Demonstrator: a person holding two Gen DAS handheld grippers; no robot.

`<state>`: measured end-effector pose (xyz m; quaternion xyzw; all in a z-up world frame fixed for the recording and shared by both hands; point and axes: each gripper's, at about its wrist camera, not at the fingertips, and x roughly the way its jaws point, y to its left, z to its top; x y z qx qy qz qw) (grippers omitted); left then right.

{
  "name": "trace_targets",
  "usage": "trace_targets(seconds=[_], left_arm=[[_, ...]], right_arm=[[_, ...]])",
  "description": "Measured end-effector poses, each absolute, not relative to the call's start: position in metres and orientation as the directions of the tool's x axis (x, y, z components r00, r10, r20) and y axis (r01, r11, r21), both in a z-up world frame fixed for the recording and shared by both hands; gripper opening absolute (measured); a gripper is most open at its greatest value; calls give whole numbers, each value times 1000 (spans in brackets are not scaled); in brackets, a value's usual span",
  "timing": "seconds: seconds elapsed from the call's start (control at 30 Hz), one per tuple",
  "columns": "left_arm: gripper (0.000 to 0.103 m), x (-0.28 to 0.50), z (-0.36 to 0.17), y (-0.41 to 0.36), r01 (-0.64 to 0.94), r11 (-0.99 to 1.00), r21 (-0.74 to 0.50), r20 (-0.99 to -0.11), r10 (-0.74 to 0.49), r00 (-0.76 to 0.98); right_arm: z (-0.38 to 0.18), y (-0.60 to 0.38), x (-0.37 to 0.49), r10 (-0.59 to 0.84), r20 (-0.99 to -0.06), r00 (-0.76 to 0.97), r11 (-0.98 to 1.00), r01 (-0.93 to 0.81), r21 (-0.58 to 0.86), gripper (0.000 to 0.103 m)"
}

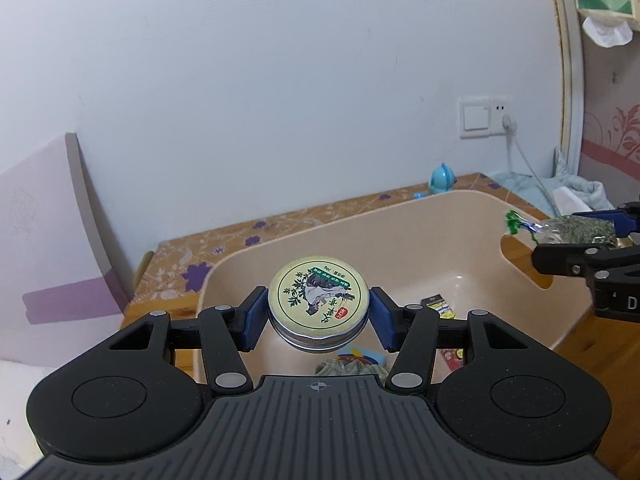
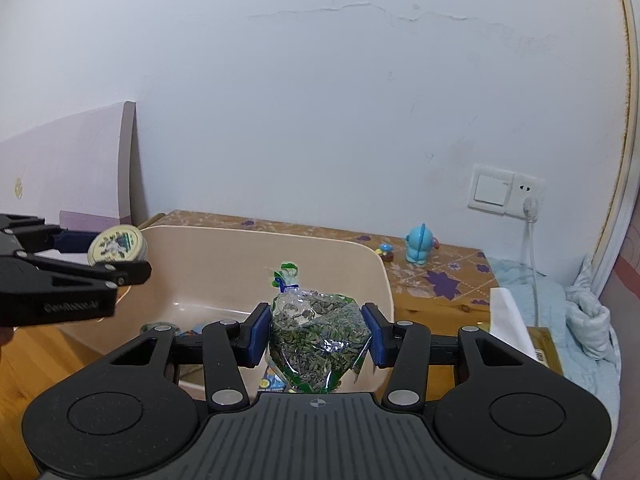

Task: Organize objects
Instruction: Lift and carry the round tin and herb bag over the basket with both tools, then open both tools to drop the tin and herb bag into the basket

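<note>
A wooden table (image 2: pixel 436 304) stands against the white wall, its far part covered by a brown cloth (image 1: pixel 224 248) printed with purple flowers, the near part bare orange wood. On it sits a large beige plastic tub (image 1: pixel 420 232) with a handle slot cut into its right wall. Behind the tub, on the cloth near the wall, stands a small blue toy figure (image 2: pixel 418 243), and just beside it to the left lies a tiny mushroom-shaped trinket (image 2: pixel 386 251). At the table's right edge a white box (image 2: pixel 510 312) rests beside crumpled pale blue fabric (image 2: pixel 576 312); whether these lie on the table itself cannot be told.
</note>
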<state>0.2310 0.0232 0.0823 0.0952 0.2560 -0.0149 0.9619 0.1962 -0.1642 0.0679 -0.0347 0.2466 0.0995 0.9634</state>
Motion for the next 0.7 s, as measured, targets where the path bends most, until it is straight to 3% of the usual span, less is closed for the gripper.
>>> trace_targets(seconds=[0.5,0.7], left_arm=[[56,269,46,21,67,990,122,-636,26,771],[56,271,46,22,52,994,97,-642,23,766]], right_arm=[[45,-148,241,211,-557,803,960,-278,-38,46],[35,-140,250,185,-595,782,956,-283,-76,46]])
